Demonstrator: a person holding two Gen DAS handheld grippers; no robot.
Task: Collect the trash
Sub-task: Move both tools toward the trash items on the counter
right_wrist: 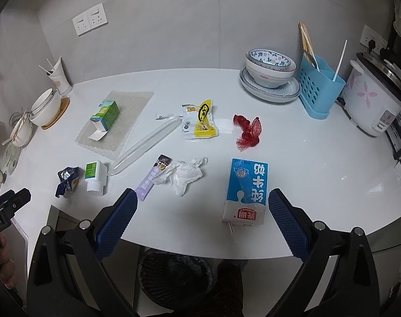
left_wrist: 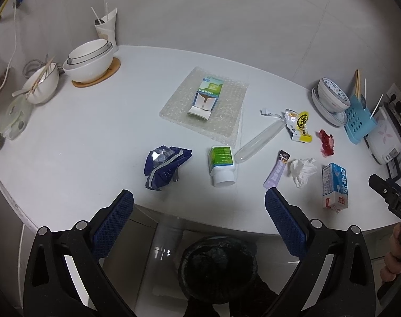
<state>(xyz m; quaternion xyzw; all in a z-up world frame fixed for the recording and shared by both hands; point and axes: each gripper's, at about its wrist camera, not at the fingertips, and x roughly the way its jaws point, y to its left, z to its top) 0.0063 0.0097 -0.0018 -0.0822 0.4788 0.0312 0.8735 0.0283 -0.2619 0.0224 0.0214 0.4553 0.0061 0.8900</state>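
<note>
Trash lies across the white table (left_wrist: 81,137): a blue foil wrapper (left_wrist: 164,166), a white pill bottle (left_wrist: 222,165), a clear plastic tube (left_wrist: 261,140), a green box (left_wrist: 207,96) on bubble wrap (left_wrist: 226,121), a yellow snack wrapper (right_wrist: 201,121), red netting (right_wrist: 249,130), a purple sachet (right_wrist: 152,177), a crumpled tissue (right_wrist: 185,175) and a blue milk carton (right_wrist: 246,190). My left gripper (left_wrist: 199,203) is open and empty above the table's near edge, in front of the bottle. My right gripper (right_wrist: 201,206) is open and empty, just short of the carton. A black trash bin (left_wrist: 217,266) stands below the table edge.
Stacked white bowls (left_wrist: 90,59) and a cup with straws (left_wrist: 106,30) stand at the back left. A patterned bowl on plates (right_wrist: 270,72), a blue utensil caddy (right_wrist: 319,87) and a rice cooker (right_wrist: 374,97) stand at the back right.
</note>
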